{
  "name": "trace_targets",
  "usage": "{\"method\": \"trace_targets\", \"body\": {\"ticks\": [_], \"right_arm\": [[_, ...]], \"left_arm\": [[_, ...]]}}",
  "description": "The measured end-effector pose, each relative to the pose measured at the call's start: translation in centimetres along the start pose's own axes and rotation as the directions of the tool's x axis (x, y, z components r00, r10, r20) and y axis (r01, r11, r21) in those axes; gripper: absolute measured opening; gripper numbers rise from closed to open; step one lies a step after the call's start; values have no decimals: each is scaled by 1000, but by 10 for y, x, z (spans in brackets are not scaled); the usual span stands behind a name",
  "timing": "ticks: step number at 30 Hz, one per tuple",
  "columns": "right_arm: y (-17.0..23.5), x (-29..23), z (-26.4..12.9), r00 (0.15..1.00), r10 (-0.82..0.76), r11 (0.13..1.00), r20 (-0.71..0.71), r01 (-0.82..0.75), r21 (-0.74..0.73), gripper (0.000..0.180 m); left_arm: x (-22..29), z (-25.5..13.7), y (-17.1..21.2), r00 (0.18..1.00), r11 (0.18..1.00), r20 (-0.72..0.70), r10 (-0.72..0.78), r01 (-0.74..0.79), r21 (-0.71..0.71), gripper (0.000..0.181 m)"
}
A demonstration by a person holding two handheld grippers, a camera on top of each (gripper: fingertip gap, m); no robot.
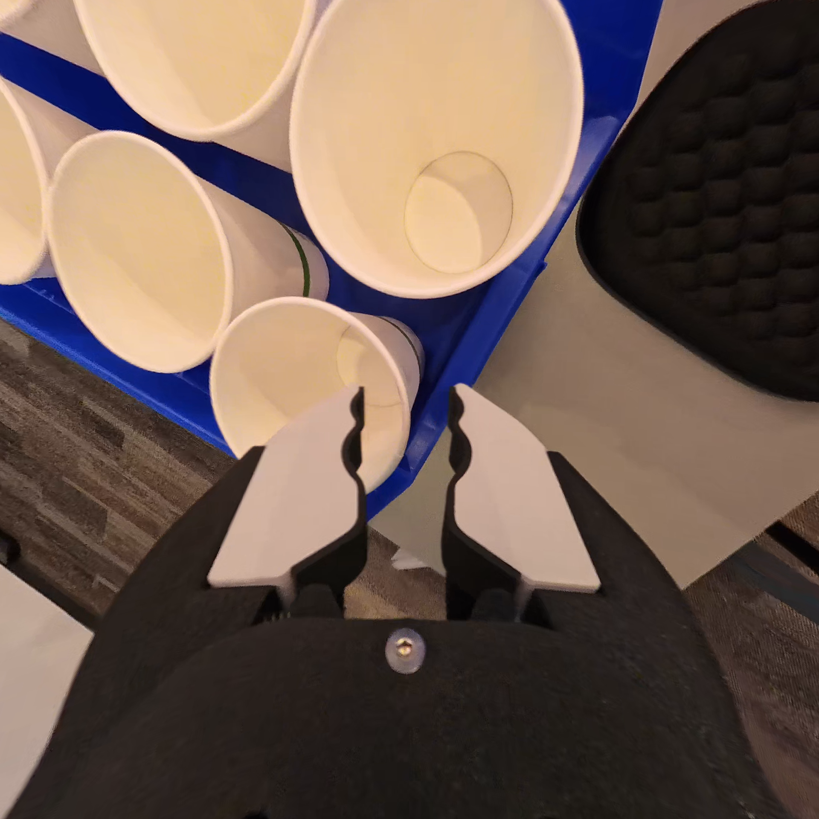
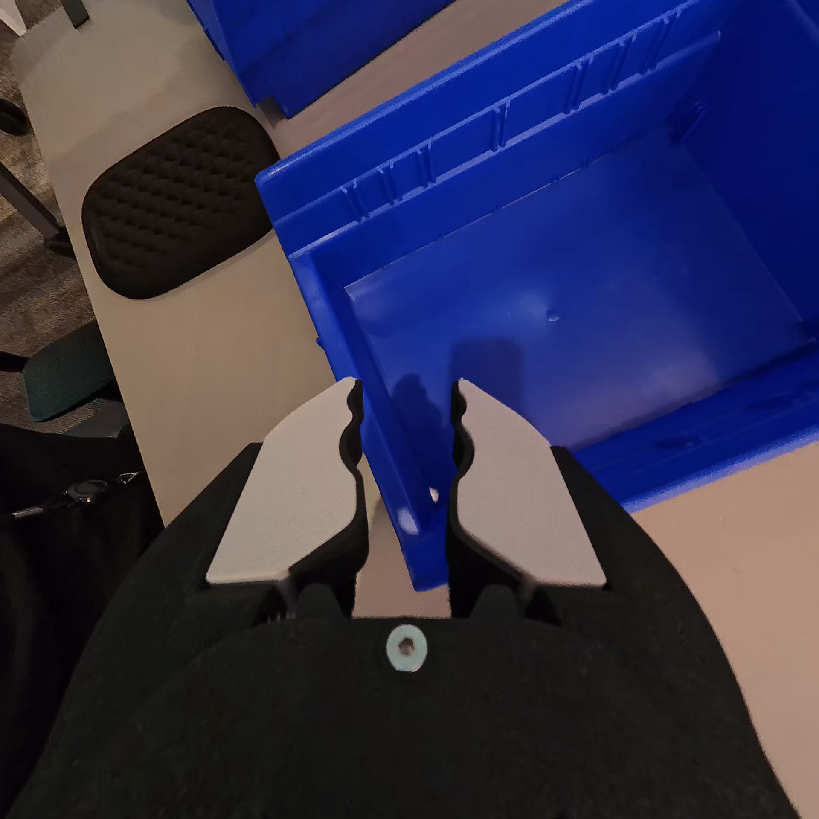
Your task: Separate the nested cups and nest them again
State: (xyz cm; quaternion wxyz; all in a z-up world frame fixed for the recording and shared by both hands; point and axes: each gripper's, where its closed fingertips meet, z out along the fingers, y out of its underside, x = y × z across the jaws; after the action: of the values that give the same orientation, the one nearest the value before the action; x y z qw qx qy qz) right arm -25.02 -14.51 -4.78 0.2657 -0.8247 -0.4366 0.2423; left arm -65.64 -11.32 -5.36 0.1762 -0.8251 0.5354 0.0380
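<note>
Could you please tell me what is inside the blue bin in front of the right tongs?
Nothing shows inside that blue bin: its bare floor carries only a shadow and some glare. The right tongs, open, cover its near corner, so that bit cannot be checked.

Office: carpet floor (image 2: 35, 283), desk (image 2: 199, 354), chair (image 2: 66, 376).

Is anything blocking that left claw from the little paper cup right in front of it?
Nothing visible. The left gripper is open, and the small cup in the blue bin lies tilted just ahead, its rim near one finger.

Black gripper (image 1: 407, 436), grey fingers (image 1: 301, 487)
</note>
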Motion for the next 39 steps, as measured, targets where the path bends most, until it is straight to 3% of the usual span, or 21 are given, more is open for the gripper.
{"method": "trace_targets", "body": {"ticks": [2,6,9,10,12,15,20,26,31,33,39], "right_arm": [[2,1,-2,1000,3,1000,-1,-3,2,37],[5,2,-10,1000,-2,999,-10,3,33,37],[11,4,-16,1000,8,999,-15,-7,49,37],[12,5,-17,1000,12,998,-18,-11,54,37],[14,8,-20,1000,23,998,-20,-22,63,37],[15,15,-24,998,46,996,-47,-42,76,37],[19,36,-36,978,122,990,-167,-107,93,39],[19,97,-54,888,334,943,-317,-314,113,47],[10,147,-29,783,528,837,-330,-545,46,57],[13,151,-13,750,581,789,-317,-614,-7,50],[45,151,22,696,581,699,-422,-692,-180,39]], "left_arm": [[-4,-7,-4,999,999,42,-19,17,48,47],[-15,-40,-6,970,957,168,-177,130,258,47],[-41,-59,32,821,886,391,-417,270,377,48],[-44,-57,43,765,837,398,-507,327,438,48],[-40,-39,53,691,697,278,-667,449,559,47],[-41,-10,59,606,554,160,-779,547,627,48],[-48,9,69,570,557,207,-795,550,622,35],[-50,8,72,556,513,167,-814,555,655,42],[-53,8,72,550,486,141,-823,555,675,37],[-52,7,73,550,484,140,-824,553,679,35],[-33,-27,81,506,437,154,-848,506,743,56]]}}
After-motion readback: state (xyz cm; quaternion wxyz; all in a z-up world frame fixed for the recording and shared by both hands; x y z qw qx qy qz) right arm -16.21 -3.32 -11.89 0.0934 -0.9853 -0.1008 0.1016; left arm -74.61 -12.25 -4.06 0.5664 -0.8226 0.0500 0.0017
